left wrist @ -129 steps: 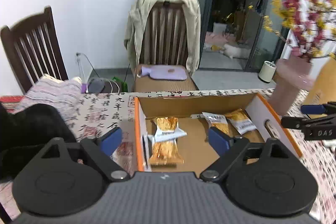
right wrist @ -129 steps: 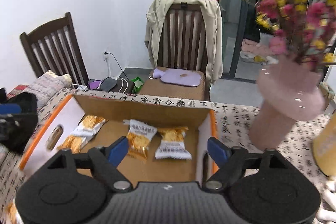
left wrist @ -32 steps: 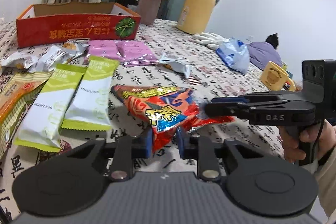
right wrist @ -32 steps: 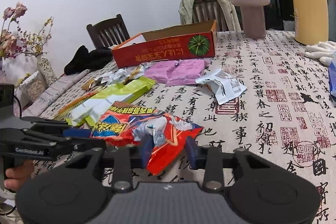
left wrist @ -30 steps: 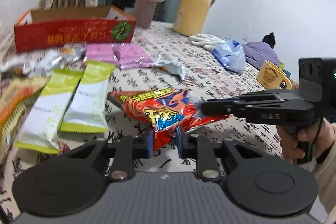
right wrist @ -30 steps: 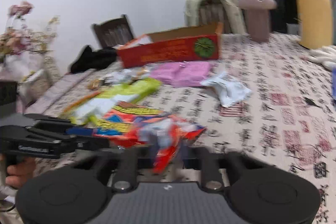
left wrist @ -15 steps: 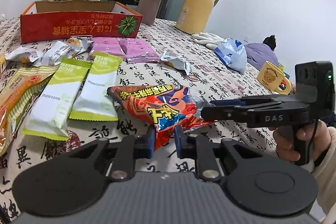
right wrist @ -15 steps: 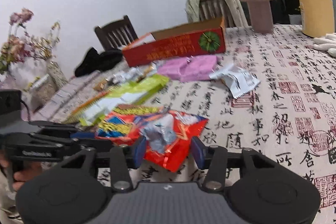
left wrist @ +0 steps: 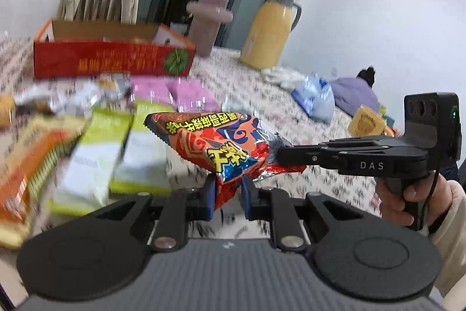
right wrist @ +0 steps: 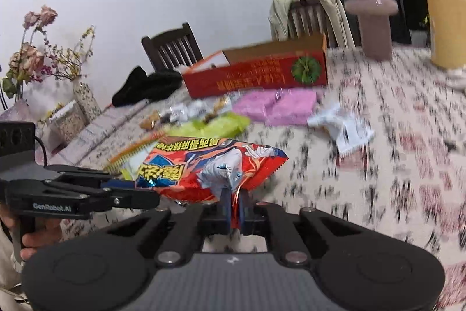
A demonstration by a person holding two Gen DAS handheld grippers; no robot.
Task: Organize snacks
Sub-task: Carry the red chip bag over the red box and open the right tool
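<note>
The red snack bag (left wrist: 221, 145) hung above the patterned surface (right wrist: 393, 136), pinched at its near edge by the left hand-held gripper (left wrist: 228, 196) while the right hand-held gripper (right wrist: 234, 207), having just closed, clamped another edge.

We note a table (right wrist: 407, 136) under a calligraphy-print cloth. Landmark: the red open carton (left wrist: 110, 60), resting on it. Just in front of the carton lie pink packets (left wrist: 174, 89) and small foil packets (right wrist: 186, 110); nearer than those, lime-green packets (left wrist: 116, 153). Right of the carton stand a pink vase (left wrist: 208, 22) and a yellow jug (left wrist: 269, 31).
</note>
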